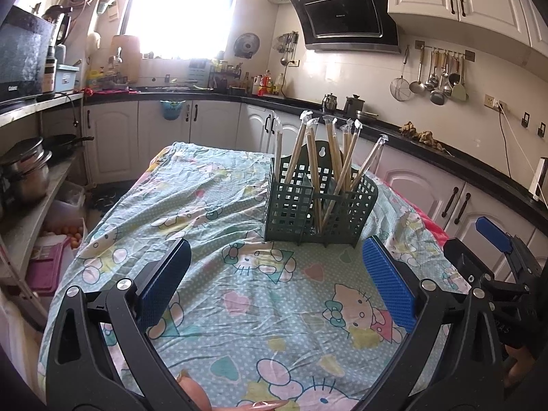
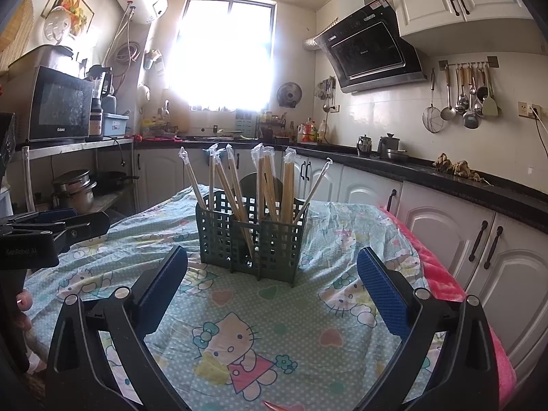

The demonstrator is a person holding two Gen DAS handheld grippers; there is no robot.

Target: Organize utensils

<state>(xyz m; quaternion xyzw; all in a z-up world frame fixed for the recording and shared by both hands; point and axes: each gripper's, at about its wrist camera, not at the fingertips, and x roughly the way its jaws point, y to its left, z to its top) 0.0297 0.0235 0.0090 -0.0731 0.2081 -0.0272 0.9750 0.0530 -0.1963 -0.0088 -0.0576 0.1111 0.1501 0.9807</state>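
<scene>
I see both grippers spread wide and holding nothing: my left gripper [image 1: 275, 274] and my right gripper [image 2: 272, 286] hover over the near part of the desk [image 1: 239, 325], side by side. The green slotted caddy [image 1: 316, 202] stands upright toward the far edge of the desk, on the cartoon-print cloth [image 2: 239, 308]. Wrapped chopsticks [image 2: 263, 185] lean in its compartments, tips splayed outward. I judge them light and stiff, but the clear plastic sleeves look slippery, so I would pinch a pair mid-shaft above the caddy rim, squarely across the pads. The caddy looks light too, and could tip or slide if a stick snags.
</scene>
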